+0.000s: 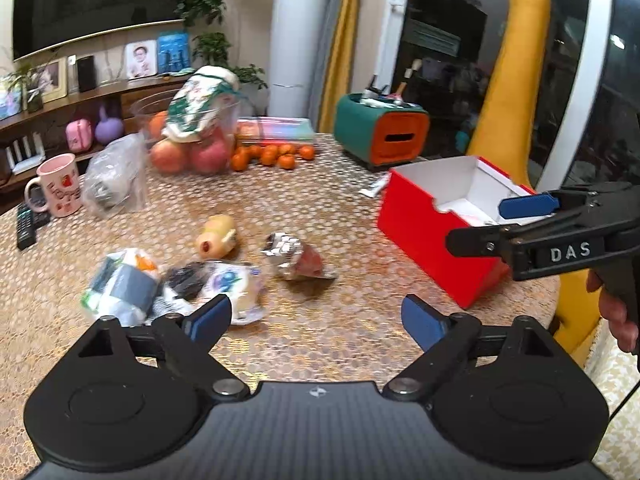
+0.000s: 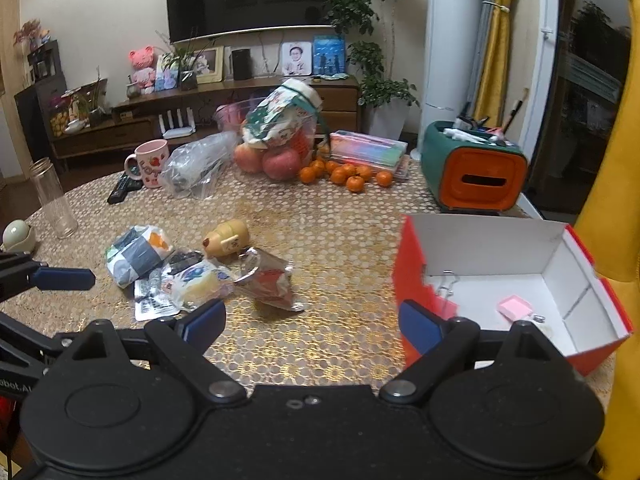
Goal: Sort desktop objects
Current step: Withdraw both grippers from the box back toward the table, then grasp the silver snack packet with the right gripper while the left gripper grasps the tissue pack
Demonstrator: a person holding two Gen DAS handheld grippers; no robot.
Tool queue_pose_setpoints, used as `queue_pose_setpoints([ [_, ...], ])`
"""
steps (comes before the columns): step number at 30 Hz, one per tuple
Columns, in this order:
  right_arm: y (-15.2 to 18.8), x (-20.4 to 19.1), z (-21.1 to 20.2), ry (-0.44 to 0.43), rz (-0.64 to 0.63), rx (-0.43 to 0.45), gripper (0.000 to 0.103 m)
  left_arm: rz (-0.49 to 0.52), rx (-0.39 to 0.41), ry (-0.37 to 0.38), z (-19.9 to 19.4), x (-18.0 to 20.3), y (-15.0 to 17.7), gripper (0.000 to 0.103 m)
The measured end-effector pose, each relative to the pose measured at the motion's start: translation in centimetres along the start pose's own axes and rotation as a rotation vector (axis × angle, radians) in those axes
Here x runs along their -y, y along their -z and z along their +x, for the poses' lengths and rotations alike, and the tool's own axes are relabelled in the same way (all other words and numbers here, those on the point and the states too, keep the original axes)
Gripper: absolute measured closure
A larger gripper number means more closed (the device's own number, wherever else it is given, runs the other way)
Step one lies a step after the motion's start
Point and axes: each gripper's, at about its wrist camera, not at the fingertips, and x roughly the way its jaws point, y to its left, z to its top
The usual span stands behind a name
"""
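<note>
Across lower frame, left gripper and right gripper spread wide, gripping nothing. Left of centre, snack packets heaped loose; at right, red box open-topped, presumably for sorted items.

Gold-patterned table; snack packets, red box, mug, tangerines

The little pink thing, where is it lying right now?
In the right wrist view the pink thing lies on the white floor of the open red box, at the table's right side, beside a metal binder clip.
</note>
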Motion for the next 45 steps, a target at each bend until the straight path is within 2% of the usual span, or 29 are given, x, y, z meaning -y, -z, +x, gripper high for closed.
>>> queue_pose_setpoints([
  [2, -0.1, -0.7, 0.6, 0.0, -0.008, -0.003, 0.007, -0.013, 0.002, -0.009, 0.2, -1.1, 0.2, 0.0],
  [16, -0.8, -2.6, 5.8, 0.002, -0.007, -0.05, 0.006, -0.072, -0.008, -0.075, 2.4, -8.4, 0.5, 0.0],
  [29, -1.4, -3.2, 12.1, 0.039, -0.027, -0.098, 0.006, -0.048, -0.056, -0.148, 7.3, -14.1, 0.4, 0.0],
  [38, -1.9, -4.1, 16.0, 0.069, -0.054, -0.106, 0.006, -0.024, -0.086, -0.174, 10.4, -16.6, -0.5, 0.0],
  [45, -2.4, -4.3, 18.6, 0.052, -0.025, -0.13, 0.006, -0.032, -0.112, -0.165, 12.6, -17.7, -0.5, 0.0],
])
